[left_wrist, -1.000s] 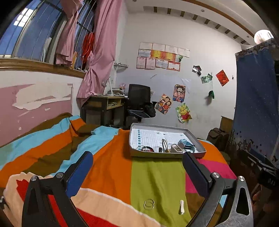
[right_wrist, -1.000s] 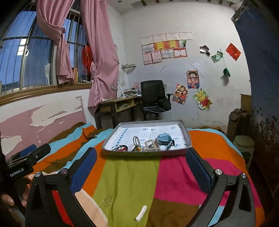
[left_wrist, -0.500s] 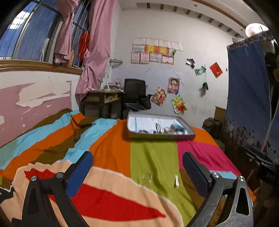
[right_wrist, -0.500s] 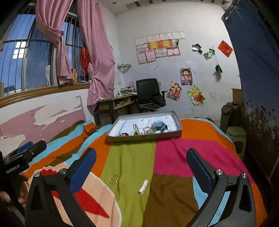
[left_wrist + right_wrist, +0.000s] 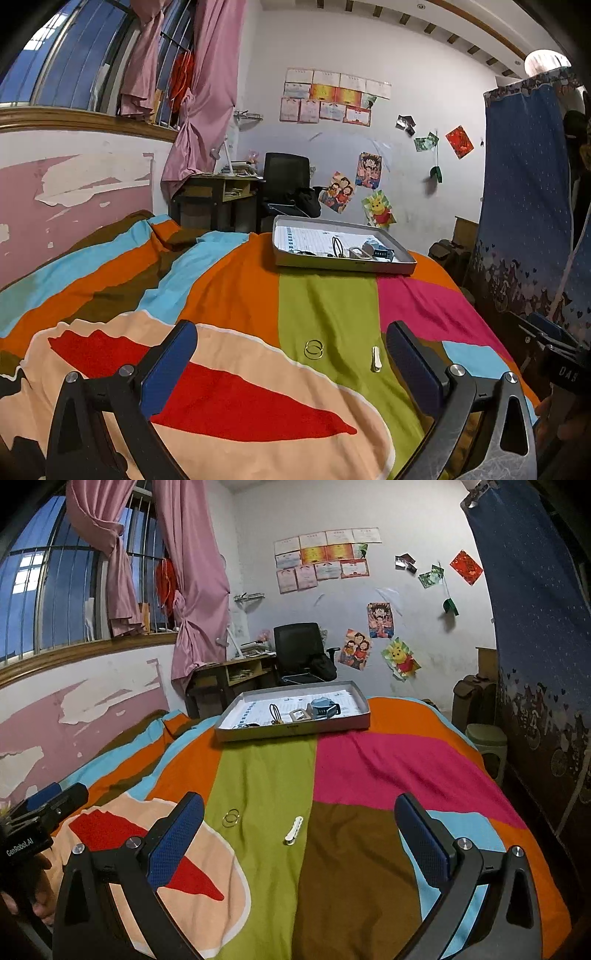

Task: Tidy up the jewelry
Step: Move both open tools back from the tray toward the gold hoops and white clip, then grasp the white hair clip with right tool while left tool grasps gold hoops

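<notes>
A pair of thin gold rings [image 5: 313, 348] and a small white clip [image 5: 375, 359] lie on the green stripe of the bedspread; both also show in the right wrist view, the rings [image 5: 231, 817] and the clip [image 5: 293, 830]. A grey tray [image 5: 343, 264] at the far end of the bed holds several jewelry pieces, among them a blue watch [image 5: 324, 708]. My left gripper [image 5: 291, 356] is open and empty, just short of the rings and clip. My right gripper [image 5: 300, 829] is open and empty, with the clip between its fingers' line of view.
The striped bedspread [image 5: 388, 771] covers the bed. A desk [image 5: 218, 192] and black office chair [image 5: 288, 184] stand beyond the bed. A blue curtain [image 5: 532, 206] hangs at the right. A green stool [image 5: 485, 746] stands by the bed's right side.
Both grippers have pulled back from the tray toward the near end of the bed. The rings and clip now lie farther ahead between the fingers. Both stay open.
</notes>
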Demonstrator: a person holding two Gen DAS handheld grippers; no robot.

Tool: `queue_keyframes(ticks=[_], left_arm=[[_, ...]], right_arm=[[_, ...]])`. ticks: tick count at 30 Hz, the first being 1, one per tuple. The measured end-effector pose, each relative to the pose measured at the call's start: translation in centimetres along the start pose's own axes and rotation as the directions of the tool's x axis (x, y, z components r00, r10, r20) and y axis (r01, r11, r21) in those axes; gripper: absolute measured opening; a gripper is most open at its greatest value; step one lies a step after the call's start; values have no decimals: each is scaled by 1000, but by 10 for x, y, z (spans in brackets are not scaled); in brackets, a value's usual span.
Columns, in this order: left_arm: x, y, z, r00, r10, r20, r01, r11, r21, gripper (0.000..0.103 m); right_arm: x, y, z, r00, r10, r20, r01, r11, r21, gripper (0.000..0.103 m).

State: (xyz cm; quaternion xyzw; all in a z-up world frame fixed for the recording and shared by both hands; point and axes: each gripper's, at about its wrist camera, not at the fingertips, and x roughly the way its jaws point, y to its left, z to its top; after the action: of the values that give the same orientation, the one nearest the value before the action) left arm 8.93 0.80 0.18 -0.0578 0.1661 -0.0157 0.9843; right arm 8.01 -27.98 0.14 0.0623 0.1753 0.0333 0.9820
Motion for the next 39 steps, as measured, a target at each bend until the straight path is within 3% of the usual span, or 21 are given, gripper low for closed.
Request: queue_keyframes(ticks=[12, 29, 34, 39], left_arm=[[27, -1, 2, 999, 25, -29, -25, 1000, 9, 103], [129, 7, 17, 997, 76, -10, -77, 996, -34, 103], [163, 7, 12, 997, 50, -53, -51, 998, -29, 103], [199, 8, 1, 987, -8, -159, 8, 1000, 4, 103]], right_arm=[[13, 7, 4, 1000, -10, 5, 10, 1000, -10, 101], [90, 10, 52, 995, -13, 99, 19, 998, -60, 101], [121, 9, 52, 998, -19, 63, 24, 997, -74, 101], [154, 1, 44, 1000, -6, -2, 6, 997, -72, 101]])
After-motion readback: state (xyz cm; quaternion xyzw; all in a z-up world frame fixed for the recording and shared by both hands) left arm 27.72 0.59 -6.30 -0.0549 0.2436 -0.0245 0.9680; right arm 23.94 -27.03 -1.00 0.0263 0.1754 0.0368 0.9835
